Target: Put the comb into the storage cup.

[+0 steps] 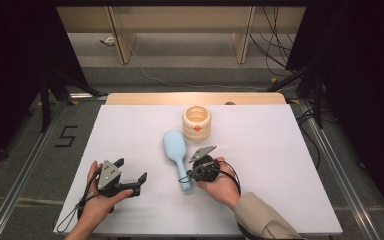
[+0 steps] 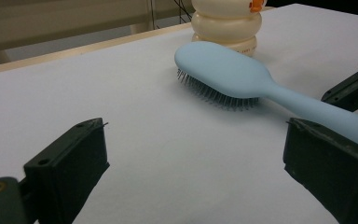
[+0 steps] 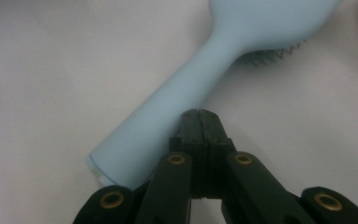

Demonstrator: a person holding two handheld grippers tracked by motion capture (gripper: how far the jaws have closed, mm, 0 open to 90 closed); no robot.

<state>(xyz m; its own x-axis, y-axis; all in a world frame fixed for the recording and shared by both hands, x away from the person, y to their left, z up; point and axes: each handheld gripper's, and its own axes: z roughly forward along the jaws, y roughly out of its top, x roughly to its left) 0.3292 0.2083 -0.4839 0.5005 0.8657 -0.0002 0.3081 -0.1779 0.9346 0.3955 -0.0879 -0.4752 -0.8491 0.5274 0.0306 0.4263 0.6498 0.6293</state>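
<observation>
While the hairbrush (image 1: 176,151) lies ungrasped on the tabletop (image 1: 280,165) | right gripper (image 3: 200,116) clenched empty beside its handle | left gripper (image 1: 130,176) released | pickup remains.

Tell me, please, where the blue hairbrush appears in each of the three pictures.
High view: the hairbrush lies near the middle of the table, handle toward the right gripper.
Left gripper view: the hairbrush is upper right, bristles down, with its handle running to the right edge.
Right gripper view: the hairbrush runs from top right down to the shut jaws.
Shared landmark: the cream ringed pot just beyond the brush head.
</observation>
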